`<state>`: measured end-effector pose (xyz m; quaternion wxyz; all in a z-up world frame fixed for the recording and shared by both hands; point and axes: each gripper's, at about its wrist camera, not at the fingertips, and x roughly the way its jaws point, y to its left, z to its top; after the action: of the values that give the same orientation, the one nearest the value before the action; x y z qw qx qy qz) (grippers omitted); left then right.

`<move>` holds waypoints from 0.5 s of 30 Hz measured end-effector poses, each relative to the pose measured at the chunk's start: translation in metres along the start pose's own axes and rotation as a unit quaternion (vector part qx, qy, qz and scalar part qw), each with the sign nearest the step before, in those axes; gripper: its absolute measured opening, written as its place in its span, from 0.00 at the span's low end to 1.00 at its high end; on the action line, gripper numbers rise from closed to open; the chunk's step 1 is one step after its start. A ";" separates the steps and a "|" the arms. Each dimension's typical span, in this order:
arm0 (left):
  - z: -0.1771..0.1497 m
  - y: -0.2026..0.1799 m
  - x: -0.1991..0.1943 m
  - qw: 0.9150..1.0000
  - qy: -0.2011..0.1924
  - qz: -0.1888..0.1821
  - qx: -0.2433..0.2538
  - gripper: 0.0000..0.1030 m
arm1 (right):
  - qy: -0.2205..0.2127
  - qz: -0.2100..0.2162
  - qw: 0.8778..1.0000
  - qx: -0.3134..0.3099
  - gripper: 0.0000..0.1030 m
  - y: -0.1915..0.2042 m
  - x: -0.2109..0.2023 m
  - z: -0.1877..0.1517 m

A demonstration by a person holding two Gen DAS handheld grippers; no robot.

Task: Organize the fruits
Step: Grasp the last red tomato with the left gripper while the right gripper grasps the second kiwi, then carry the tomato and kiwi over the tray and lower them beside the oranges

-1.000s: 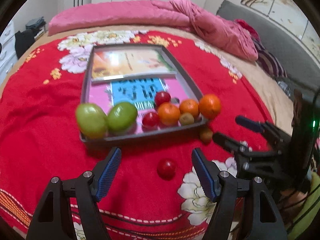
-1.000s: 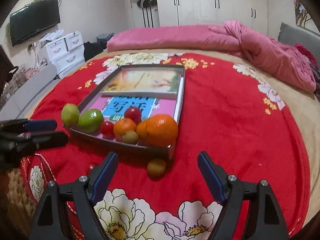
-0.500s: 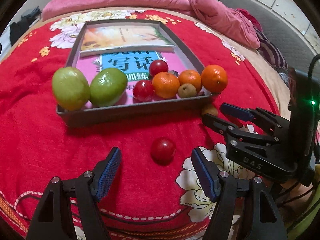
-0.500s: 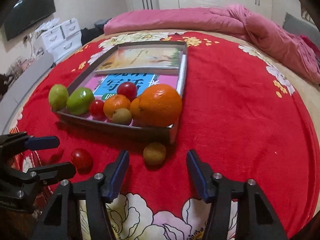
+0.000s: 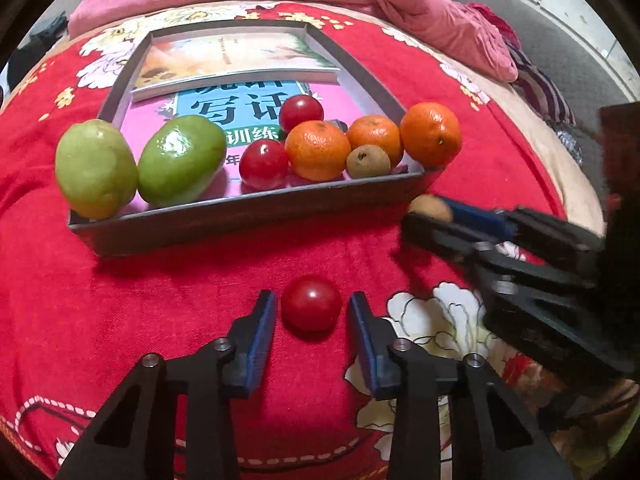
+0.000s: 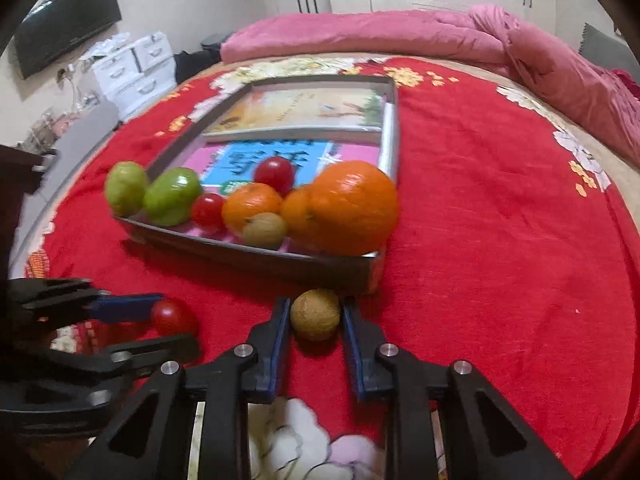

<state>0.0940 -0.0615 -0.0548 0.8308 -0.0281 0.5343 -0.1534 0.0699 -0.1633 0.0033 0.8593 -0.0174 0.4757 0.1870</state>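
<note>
On the red bedspread [image 5: 120, 320] just in front of the tray [image 5: 248, 220], the left gripper [image 5: 312, 316] is straddling a loose red tomato [image 5: 311, 303] with narrow gaps either side, while the right gripper [image 6: 315, 322] is bracketing a small brown fruit [image 6: 315, 314], jaws nearly touching it. Both fruits are looking round and roll-prone on soft cloth, so squeezing evenly at their widest part and lifting straight up before crossing the tray wall seems wise.

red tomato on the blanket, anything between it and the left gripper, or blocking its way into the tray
Nothing sits between them: the red tomato lies between the open fingers of the left gripper. Toward the tray, only its near wall stands ahead, so the fruit must go over it.
</note>
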 end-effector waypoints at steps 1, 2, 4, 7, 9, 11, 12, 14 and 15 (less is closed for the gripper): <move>0.000 0.000 0.001 1.000 -0.001 0.002 0.002 0.33 | -0.010 0.010 1.000 -0.001 0.25 0.003 -0.007 0.000; 0.000 0.001 0.001 1.000 -0.001 0.001 0.002 0.29 | -0.016 0.016 1.000 -0.002 0.25 0.004 -0.010 0.001; 0.001 0.003 -0.001 1.000 0.001 -0.002 -0.001 0.29 | -0.040 0.036 0.999 -0.007 0.25 0.010 -0.023 0.002; 0.001 0.005 -0.010 1.000 -0.007 -0.005 -0.006 0.29 | -0.072 0.054 0.996 -0.025 0.25 0.020 -0.036 0.006; 0.004 0.007 -0.021 1.000 -0.020 -0.003 -0.008 0.29 | -0.089 0.060 0.994 -0.036 0.25 0.026 -0.042 0.008; 0.010 0.009 -0.035 0.999 -0.038 -0.001 -0.011 0.29 | -0.102 0.061 0.992 -0.044 0.25 0.030 -0.047 0.011; 0.013 0.010 -0.041 0.999 -0.047 0.002 -0.011 0.29 | -0.107 0.059 0.991 -0.046 0.25 0.032 -0.049 0.012; 0.019 0.013 -0.051 0.998 -0.062 0.004 -0.016 0.29 | -0.113 0.057 0.991 -0.045 0.25 0.031 -0.050 0.014; 0.022 0.015 -0.055 0.997 -0.068 0.006 -0.018 0.29 | -0.115 0.055 0.991 -0.043 0.25 0.031 -0.049 0.015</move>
<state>0.0964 -0.0340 -0.0003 0.8656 -0.0506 0.4792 -0.1363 0.0478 -0.1466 0.0568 0.8951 -0.0069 0.3656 0.2553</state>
